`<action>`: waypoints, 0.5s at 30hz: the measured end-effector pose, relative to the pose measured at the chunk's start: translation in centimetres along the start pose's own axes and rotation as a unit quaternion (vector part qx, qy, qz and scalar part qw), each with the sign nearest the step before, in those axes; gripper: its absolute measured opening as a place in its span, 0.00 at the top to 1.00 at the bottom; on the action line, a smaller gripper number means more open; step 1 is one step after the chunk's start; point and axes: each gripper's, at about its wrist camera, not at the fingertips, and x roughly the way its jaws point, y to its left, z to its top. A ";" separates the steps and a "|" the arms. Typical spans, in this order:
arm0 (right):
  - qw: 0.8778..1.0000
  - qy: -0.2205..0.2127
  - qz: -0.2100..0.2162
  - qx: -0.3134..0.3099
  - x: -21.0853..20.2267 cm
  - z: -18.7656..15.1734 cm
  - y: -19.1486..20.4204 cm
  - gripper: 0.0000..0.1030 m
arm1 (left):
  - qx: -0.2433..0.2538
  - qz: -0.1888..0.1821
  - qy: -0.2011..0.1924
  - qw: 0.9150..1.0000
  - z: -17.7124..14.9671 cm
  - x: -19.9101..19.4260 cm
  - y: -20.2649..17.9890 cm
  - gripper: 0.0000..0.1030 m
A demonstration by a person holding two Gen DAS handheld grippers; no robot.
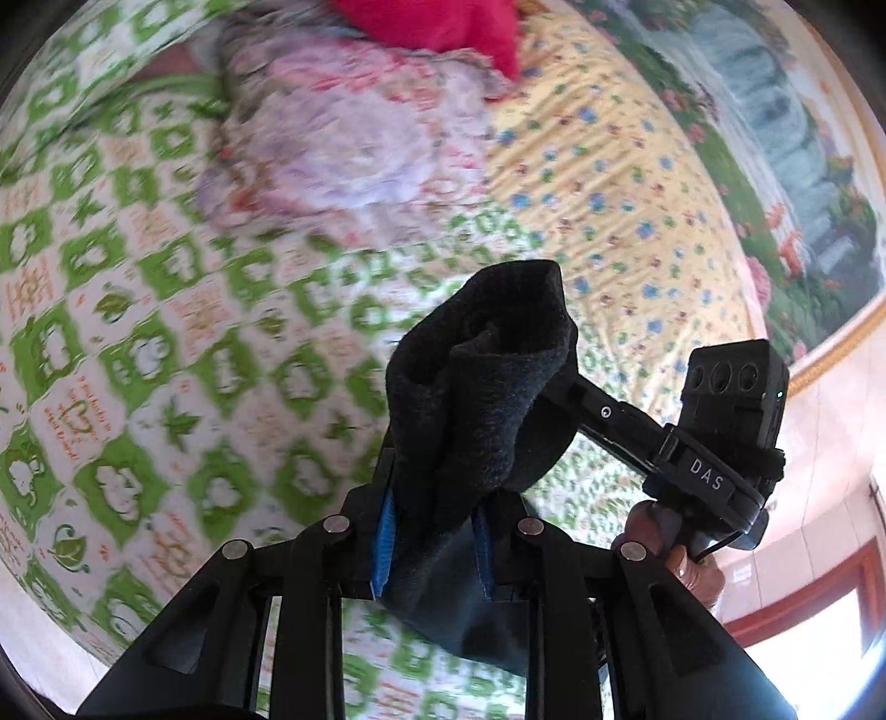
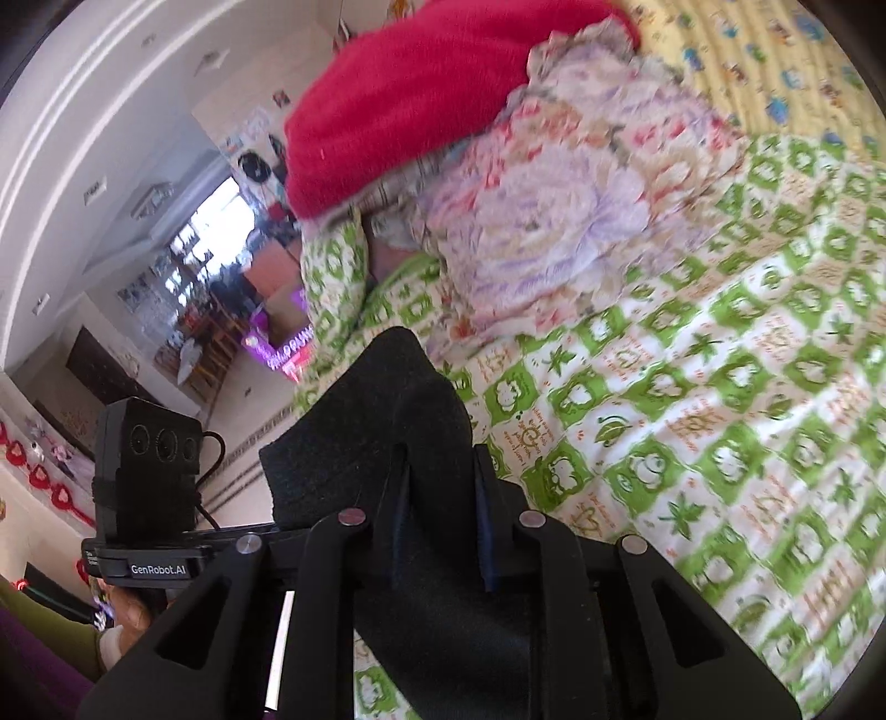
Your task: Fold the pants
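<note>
The pants point(image 1: 476, 399) are dark charcoal cloth. My left gripper point(image 1: 434, 531) is shut on a bunched fold of them and holds it up above the bed; the cloth hides the fingertips. My right gripper point(image 2: 443, 509) is shut on another part of the pants point(image 2: 387, 432), also lifted above the bed. The right gripper's body with its camera block point(image 1: 731, 421) shows at the right of the left wrist view, close beside the held cloth. The left gripper's body point(image 2: 149, 482) shows at the left of the right wrist view.
The bed has a green and white patterned sheet point(image 1: 138, 332) point(image 2: 720, 415). A floral pillow point(image 1: 343, 138) point(image 2: 565, 210) and a red cushion point(image 1: 437, 27) point(image 2: 421, 94) lie at its head. A yellow flowered quilt point(image 1: 620, 183) lies beyond. The room's floor and furniture point(image 2: 210, 310) lie off the bed's edge.
</note>
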 end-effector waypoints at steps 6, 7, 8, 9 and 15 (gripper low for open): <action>0.996 -0.075 0.005 0.039 -7.6 -2.2 -1.0 0.80 | 0.077 -0.044 0.009 0.996 -1.3 -0.1 -7.1 0.79; 0.995 -0.086 0.003 0.045 -8.9 -2.7 -1.2 0.80 | 0.090 -0.051 0.013 0.995 -1.8 0.1 -8.4 0.79; 0.994 -0.097 0.002 0.049 -9.9 -3.2 -1.4 0.80 | 0.100 -0.056 0.017 0.993 -2.2 0.3 -9.4 0.79; 0.993 -0.107 0.000 0.054 -11.1 -3.8 -1.6 0.80 | 0.110 -0.061 0.023 0.992 -2.7 0.6 -10.5 0.79; 0.982 -0.164 -0.012 0.089 -17.0 -8.0 -3.4 0.80 | 0.168 -0.087 0.062 0.980 -6.4 2.4 -15.7 0.79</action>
